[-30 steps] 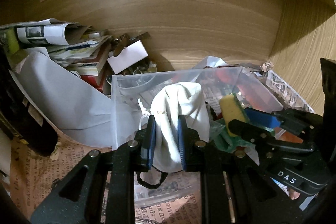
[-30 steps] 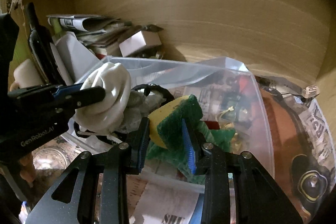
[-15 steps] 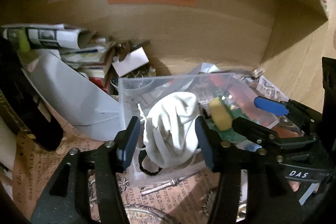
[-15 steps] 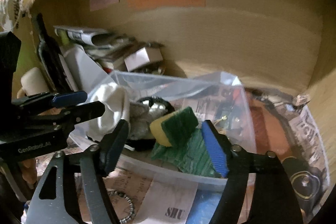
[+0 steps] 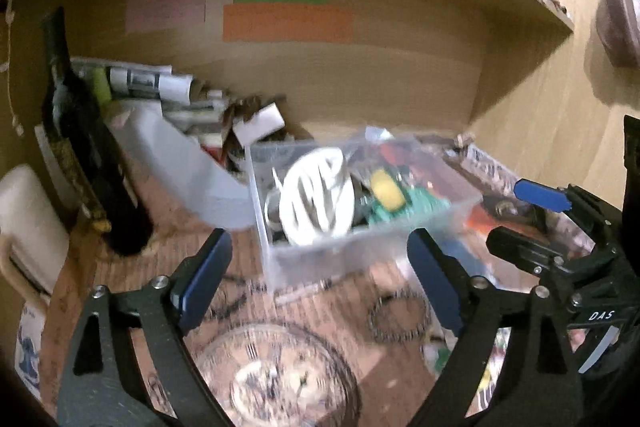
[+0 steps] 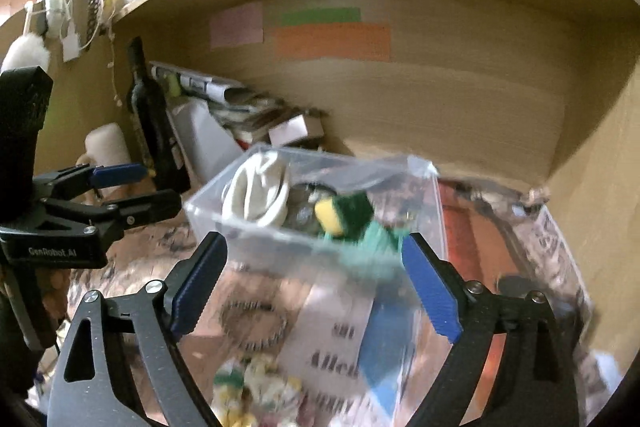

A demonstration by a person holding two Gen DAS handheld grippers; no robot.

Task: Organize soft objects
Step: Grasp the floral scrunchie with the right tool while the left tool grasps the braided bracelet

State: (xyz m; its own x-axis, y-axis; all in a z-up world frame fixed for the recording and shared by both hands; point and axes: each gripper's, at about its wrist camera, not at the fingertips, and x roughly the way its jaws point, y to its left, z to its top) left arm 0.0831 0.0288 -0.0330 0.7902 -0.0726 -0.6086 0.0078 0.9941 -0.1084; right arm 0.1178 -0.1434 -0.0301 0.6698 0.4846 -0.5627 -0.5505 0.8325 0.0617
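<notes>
A clear plastic bin (image 5: 360,251) (image 6: 256,227) stands on the shelf. Inside lie a white cloth bundle (image 5: 316,199) (image 6: 258,193), a yellow-and-green sponge (image 5: 388,191) (image 6: 340,213) and a green cloth (image 5: 424,205) (image 6: 376,239). My left gripper (image 5: 320,275) is open and empty, pulled back in front of the bin. My right gripper (image 6: 316,279) is open and empty, also in front of the bin. Each gripper shows in the other's view, the right one (image 5: 532,219) at the right and the left one (image 6: 132,191) at the left, both open.
A dark bottle (image 5: 88,155) (image 6: 154,123) stands at the left beside a white mug (image 5: 28,227). Rolled newspapers (image 5: 148,79), a white folder (image 5: 192,167) and a small box (image 5: 260,125) are piled behind. A chain ring (image 5: 400,315) and printed papers (image 6: 340,339) lie in front of the bin.
Both grippers have opened wide and drawn back from the bin. The white cloth and the sponge, held a second ago, now lie in the bin.
</notes>
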